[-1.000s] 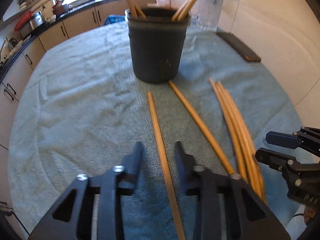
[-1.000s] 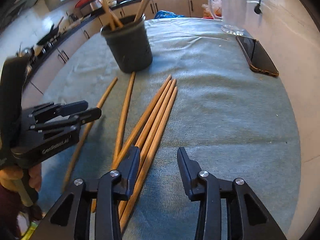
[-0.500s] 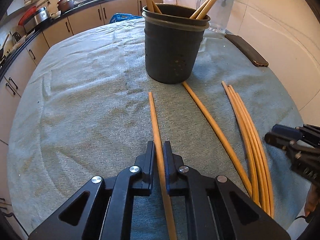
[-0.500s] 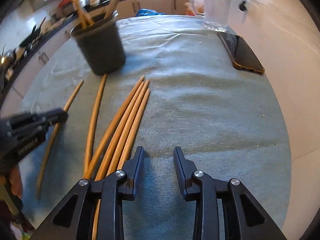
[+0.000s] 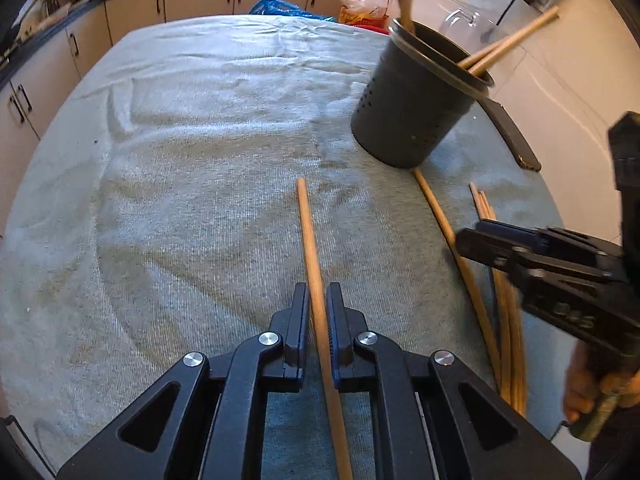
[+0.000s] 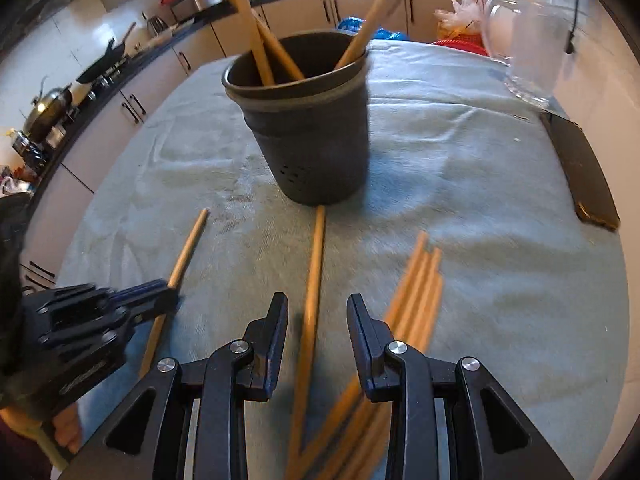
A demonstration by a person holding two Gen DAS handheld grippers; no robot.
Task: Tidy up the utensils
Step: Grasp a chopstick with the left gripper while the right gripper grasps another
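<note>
My left gripper [image 5: 318, 292] is shut on a single wooden chopstick [image 5: 308, 224] that lies on the cloth and points away from me. The dark round holder [image 5: 416, 108] stands at the far right of that view with several chopsticks leaning in it. In the right wrist view my right gripper [image 6: 317, 300] stands open, its jaws on either side of another lone chopstick [image 6: 316, 248] without touching it. That stick's far end reaches the base of the holder [image 6: 312, 128]. A bundle of several chopsticks [image 6: 416, 292] lies just right of the right jaw. The left gripper [image 6: 160, 296] shows at the lower left.
A grey-green cloth [image 5: 180, 160] covers the table. A dark phone [image 6: 580, 176] lies near the right edge, with a glass jug [image 6: 524, 40] behind it. Kitchen cabinets and a counter with pans run along the far and left sides.
My left gripper has shut on the single chopstick and shifted left, so the holder now sits to its right. My right gripper has moved left from the bundle to over the lone chopstick.
</note>
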